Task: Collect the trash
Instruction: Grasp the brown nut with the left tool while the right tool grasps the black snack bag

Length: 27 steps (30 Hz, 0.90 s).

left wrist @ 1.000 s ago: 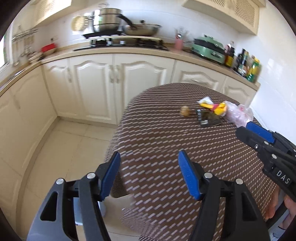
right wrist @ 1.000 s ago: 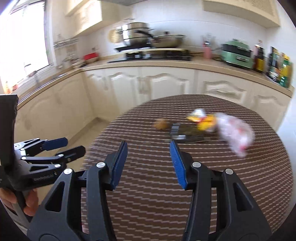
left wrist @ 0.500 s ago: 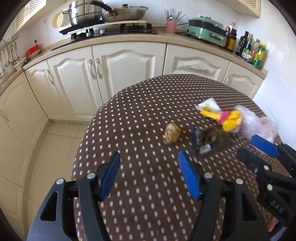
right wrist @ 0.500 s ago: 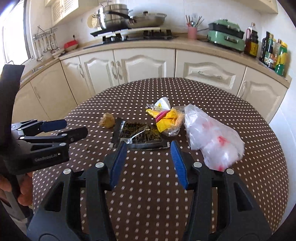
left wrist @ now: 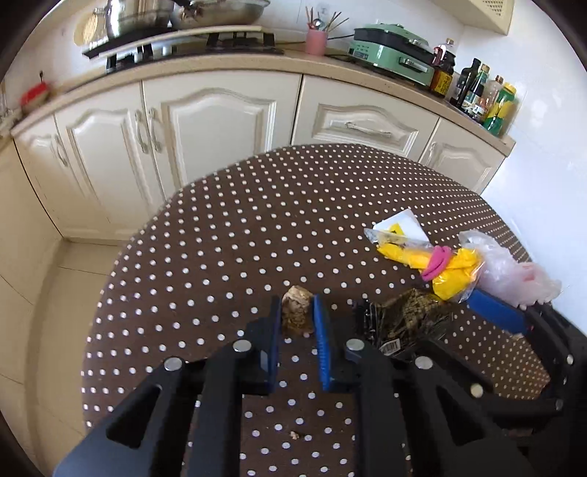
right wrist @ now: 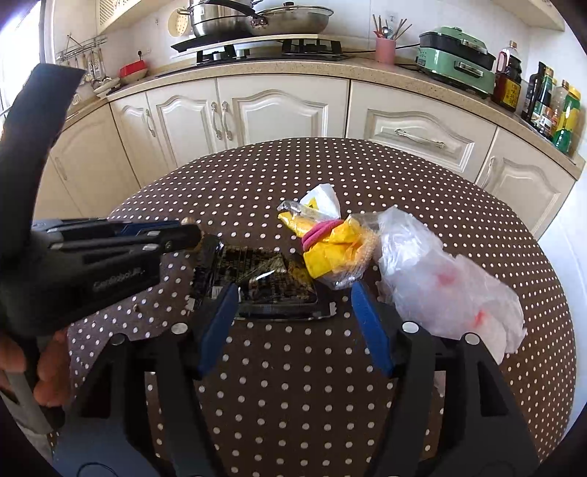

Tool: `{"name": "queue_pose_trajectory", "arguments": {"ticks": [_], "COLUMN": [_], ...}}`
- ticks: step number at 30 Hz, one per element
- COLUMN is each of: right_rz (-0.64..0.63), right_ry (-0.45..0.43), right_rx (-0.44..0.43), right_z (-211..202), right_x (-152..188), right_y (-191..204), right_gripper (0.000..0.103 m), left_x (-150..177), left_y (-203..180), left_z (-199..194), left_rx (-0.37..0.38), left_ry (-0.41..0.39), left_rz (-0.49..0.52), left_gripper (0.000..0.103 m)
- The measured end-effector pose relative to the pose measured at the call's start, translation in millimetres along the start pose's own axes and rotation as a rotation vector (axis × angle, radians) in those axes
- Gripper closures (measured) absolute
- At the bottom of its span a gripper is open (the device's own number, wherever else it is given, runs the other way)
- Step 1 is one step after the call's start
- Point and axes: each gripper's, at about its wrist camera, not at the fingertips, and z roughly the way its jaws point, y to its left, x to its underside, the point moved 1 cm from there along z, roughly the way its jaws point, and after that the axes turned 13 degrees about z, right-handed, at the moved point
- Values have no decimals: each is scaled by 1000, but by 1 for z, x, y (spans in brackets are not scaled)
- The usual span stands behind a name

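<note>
A small crumpled brown scrap [left wrist: 296,312] lies on the dotted brown table [left wrist: 256,235]. My left gripper [left wrist: 296,312] is shut on this scrap, one pad on each side. To its right lie a black plastic tray [left wrist: 407,319] [right wrist: 264,279], a yellow wrapper with a pink band [left wrist: 436,262] [right wrist: 330,246] and a clear plastic bag [left wrist: 510,271] [right wrist: 440,286]. My right gripper [right wrist: 293,293] is open, its jaws standing either side of the tray's near edge. The left gripper [right wrist: 183,235] shows at the left of the right wrist view, where the scrap is mostly hidden.
Cream kitchen cabinets [right wrist: 279,110] stand behind the table, with a stove and pots [right wrist: 256,22], a pink utensil cup [right wrist: 385,49], a green cooker [right wrist: 455,60] and several bottles [right wrist: 550,102] on the counter. A tiled floor [left wrist: 69,293] lies left of the table. A small crumb [left wrist: 293,434] lies on the cloth.
Both grippers have moved forward and down to the trash. My left gripper has closed on the brown scrap. My right gripper has opened wider around the tray's near edge.
</note>
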Motion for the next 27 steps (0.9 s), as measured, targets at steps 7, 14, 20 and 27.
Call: {"name": "queue_pose_trajectory", "arguments": {"ticks": [7,14,20,27], "right_rz": [-27,-49,-78,-131], "right_ry": [19,40,-3,-50], "right_rx": [24,37,40,-19], "right_z": [14,20,5,-29], "right_x": [-5,-3,5,21], "right_y": [10,19,36,80], "right_gripper": [37,69,78,81], "left_x": [13,26,42,75], "left_y": [7,16,21,45], "left_z": [-10,-28,-57,-106], "left_rx": [14,28,30,18], "left_ry": [-20,-39,-72,-120], "left_rz": [-10,-33,-42,-89], "left_gripper": [88,88,88,88]}}
